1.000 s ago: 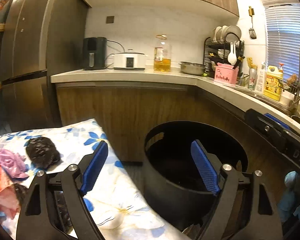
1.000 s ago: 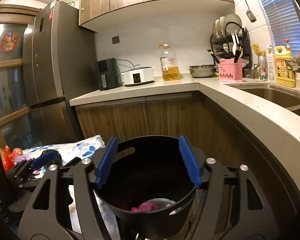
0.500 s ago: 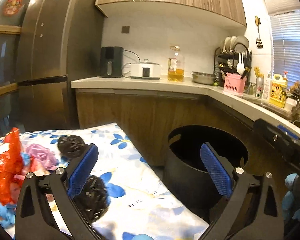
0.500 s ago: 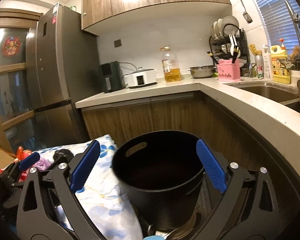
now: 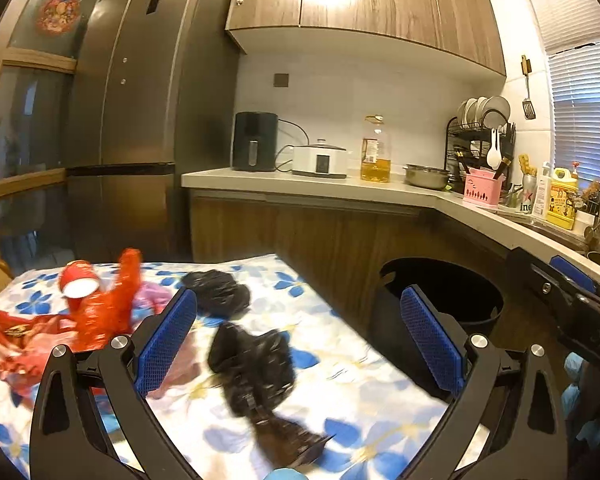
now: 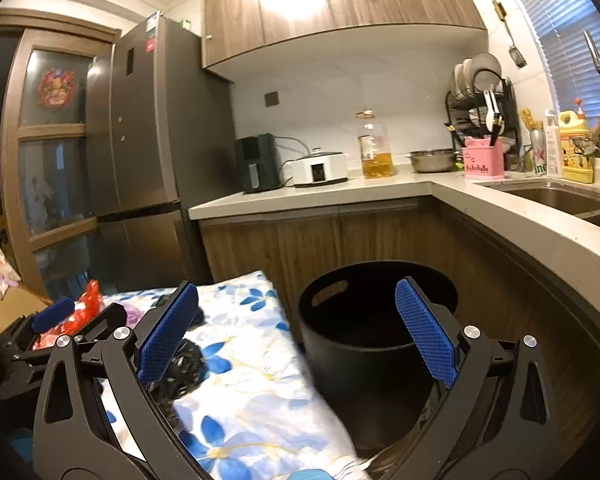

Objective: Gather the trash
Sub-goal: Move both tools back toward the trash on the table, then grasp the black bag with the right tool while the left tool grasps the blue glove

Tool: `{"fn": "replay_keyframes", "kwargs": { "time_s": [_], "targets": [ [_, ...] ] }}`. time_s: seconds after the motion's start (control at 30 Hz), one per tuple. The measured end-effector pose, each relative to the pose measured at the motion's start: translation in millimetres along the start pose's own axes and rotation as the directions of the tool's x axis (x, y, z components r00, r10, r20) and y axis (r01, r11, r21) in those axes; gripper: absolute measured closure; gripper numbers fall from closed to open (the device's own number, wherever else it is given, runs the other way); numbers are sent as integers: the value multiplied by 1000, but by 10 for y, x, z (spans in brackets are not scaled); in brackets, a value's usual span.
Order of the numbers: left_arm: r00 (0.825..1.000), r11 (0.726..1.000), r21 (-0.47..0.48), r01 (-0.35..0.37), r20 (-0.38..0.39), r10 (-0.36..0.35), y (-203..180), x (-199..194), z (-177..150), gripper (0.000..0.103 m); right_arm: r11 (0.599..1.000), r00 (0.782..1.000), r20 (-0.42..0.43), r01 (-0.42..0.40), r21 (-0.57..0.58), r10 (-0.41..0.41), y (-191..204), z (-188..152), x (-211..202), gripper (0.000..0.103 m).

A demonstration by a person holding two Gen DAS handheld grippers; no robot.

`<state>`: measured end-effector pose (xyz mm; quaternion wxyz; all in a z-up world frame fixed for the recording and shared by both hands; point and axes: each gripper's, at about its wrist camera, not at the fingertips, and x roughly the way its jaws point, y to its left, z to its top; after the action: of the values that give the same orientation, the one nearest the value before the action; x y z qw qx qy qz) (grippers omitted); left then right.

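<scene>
Trash lies on a blue-flowered cloth: a black crumpled bag between my left gripper's fingers and just beyond them, a second black wad farther back, red wrappers and a red cup at left, a pink-purple scrap. My left gripper is open and empty above the cloth. A black bin stands on the floor right of the cloth. My right gripper is open and empty, above the cloth edge and bin. The left gripper shows at the right view's left.
The wooden cabinet front and L-shaped counter close off the back and right, with a sink on the right. A tall fridge stands at left. A cardboard box sits beyond the cloth's left end.
Both grippers have pulled back and swung left from the bin toward the cloth. The right gripper has opened wider. The trash pile has come into the left view.
</scene>
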<state>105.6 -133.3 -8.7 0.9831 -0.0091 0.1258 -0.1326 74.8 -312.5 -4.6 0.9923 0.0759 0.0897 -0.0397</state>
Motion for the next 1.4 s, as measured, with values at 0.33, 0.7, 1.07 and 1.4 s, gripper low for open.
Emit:
{"fn": "replay_keyframes", "kwargs": {
  "time_s": [0.33,0.7,1.07,1.4],
  "targets": [
    [983,982,50,-183,-21,184,640,-366,-423,6,998,995,-86,-59,-16,57,521,-398,94,5],
    [942,950,-34,-310,-145,302,1375,-319,-692,6,994,982,-160,-104,-21,99,930,-723,211,5],
    [896,935,-32,-353,-298,328,1558,2,-844,55,991,978,-175,-124,-50,113,1135,-832,333,7],
    [910,947,-95,-305,-321,261,1653,-67,-892,100,981,951,-275,-170,-93,139,1337,-1048,620,42]
  ]
}}
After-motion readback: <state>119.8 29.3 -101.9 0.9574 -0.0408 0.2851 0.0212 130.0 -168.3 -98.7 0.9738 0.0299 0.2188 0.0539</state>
